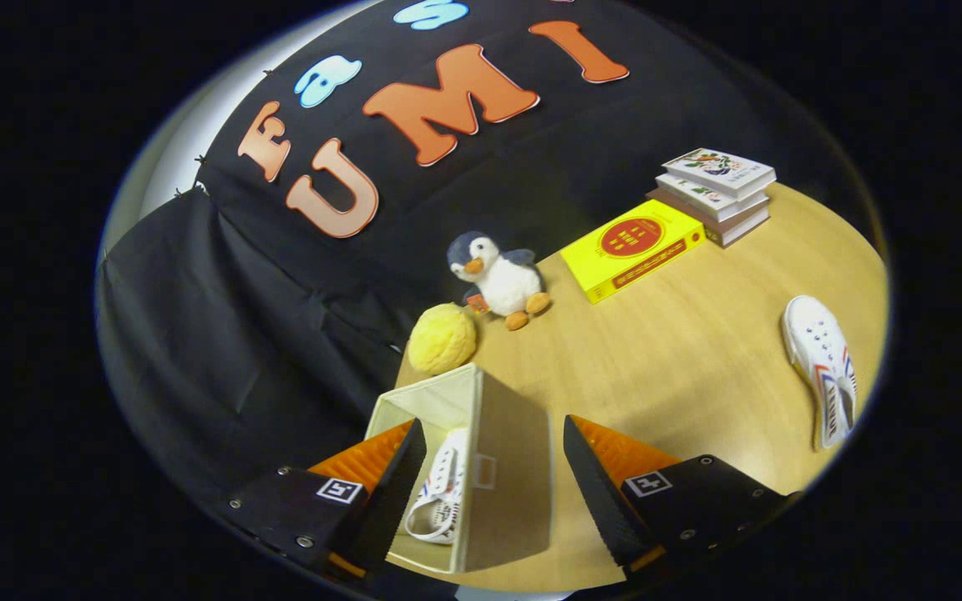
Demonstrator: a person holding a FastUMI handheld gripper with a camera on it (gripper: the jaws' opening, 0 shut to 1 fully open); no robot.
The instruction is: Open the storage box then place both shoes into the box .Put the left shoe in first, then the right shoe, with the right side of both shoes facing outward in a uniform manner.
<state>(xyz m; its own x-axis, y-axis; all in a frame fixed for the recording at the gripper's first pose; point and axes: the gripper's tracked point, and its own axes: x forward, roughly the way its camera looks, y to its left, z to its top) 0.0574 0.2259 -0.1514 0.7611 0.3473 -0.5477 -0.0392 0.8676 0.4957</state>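
Pale wood surface [698,351] stretches ahead of you, with black cloth behind it. Your fingers [493,492] are spread apart, holding nothing, above the open beige storage box [506,467], where one white shoe [439,492] already lies. The other shoe [823,367] rests well off to the right. Beyond sit a yellow ball [442,338], a plush penguin [498,277], a yellow book [631,248] and stacked books [716,194]; their print is too small to read.

A light wooden table [681,351] stands against a black cloth wall [222,317], with a pale white wall [165,159] visible behind the drape.
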